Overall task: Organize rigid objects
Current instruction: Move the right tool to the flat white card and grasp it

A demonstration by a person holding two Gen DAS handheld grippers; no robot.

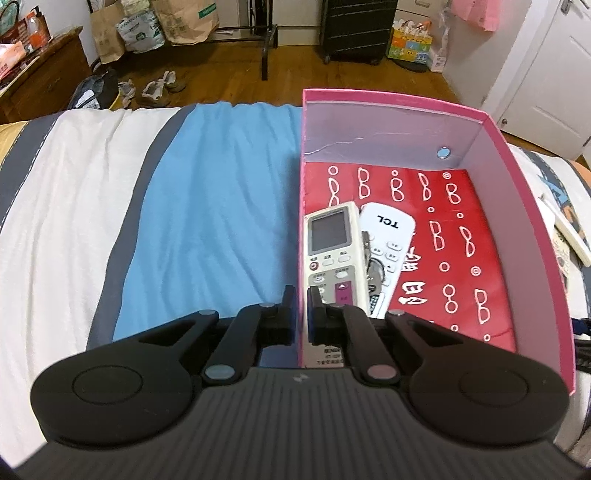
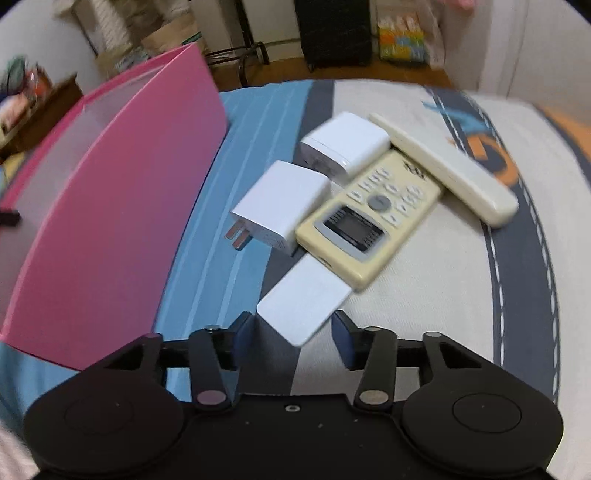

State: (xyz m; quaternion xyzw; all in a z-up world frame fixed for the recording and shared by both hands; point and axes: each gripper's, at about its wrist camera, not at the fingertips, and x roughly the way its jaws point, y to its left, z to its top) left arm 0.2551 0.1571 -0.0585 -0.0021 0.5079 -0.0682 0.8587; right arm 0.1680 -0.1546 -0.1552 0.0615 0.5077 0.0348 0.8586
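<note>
A bed (image 1: 207,206) with a striped blue, grey and white cover fills the foreground above a wooden floor (image 1: 221,62). Paper bags (image 1: 147,26), a black suitcase (image 1: 356,29) and shoes (image 1: 159,88) stand along the far wall, and a white door (image 1: 550,70) closes the right side.

Black hand-held gripper (image 1: 302,301) with blue pads, round silver pivot screws.
</note>
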